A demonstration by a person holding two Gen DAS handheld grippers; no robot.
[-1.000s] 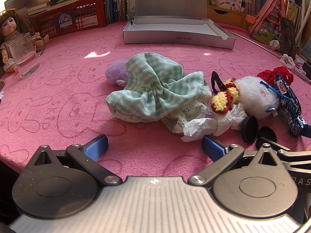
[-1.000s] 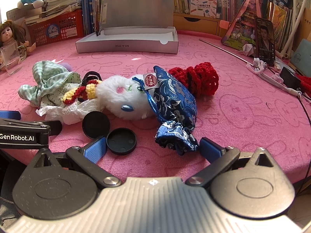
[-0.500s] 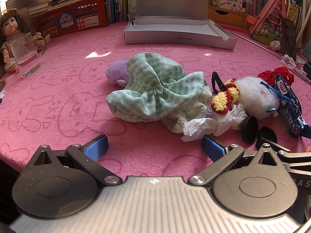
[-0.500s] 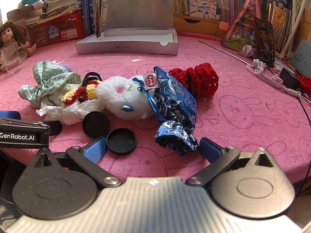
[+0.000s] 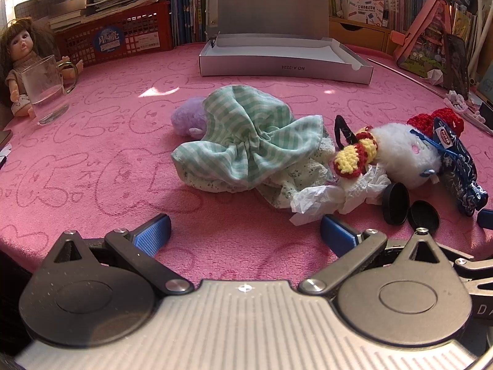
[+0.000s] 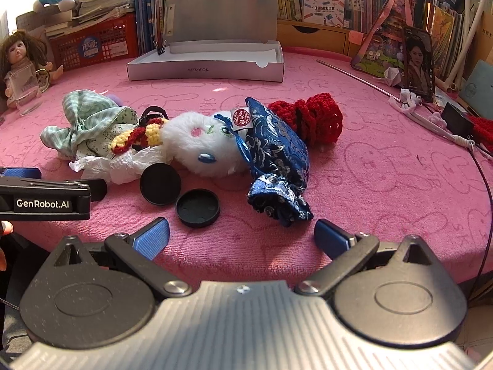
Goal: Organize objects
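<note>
Far left on the pink bench (image 5: pixel 92 154): doll (image 5: pixel 18 58) w/ a clear glass mug (image 5: pixel 46 89) just in front of it. Toward the middle, a lilac plush (image 5: pixel 188 118) half under a crumpled green-check cloth (image 5: pixel 246 141), gathered at its centre, lying over a pale speckled cloth. Just right of that: black hair loop (image 5: pixel 342 131), red-yellow crochet piece (image 5: pixel 357 154), crumpled white tissue (image 5: pixel 336 197) in front. Then a white fluffy plush (image 6: pixel 203 145) (pink and blue marks on its face), touching a blue brocade drawstring pouch (image 6: pixel 277 160) w/ a red-white tag; red crochet item (image 6: pixel 314 117) just behind the pouch. Two black round caps (image 6: pixel 178 191) lie in front of the plush, one tilted, one flat w/ its hollow side up. Open grey box (image 6: pixel 206 64), lid upright, sits at the back, well apart from the pile.

Left gripper (image 5: pixel 245 234): fingers spread wide, holding nothing, hovering near the bench edge facing the green cloth. Right gripper (image 6: pixel 242 236): fingers likewise wide apart, empty, pouch's gathered end just beyond them.
</note>
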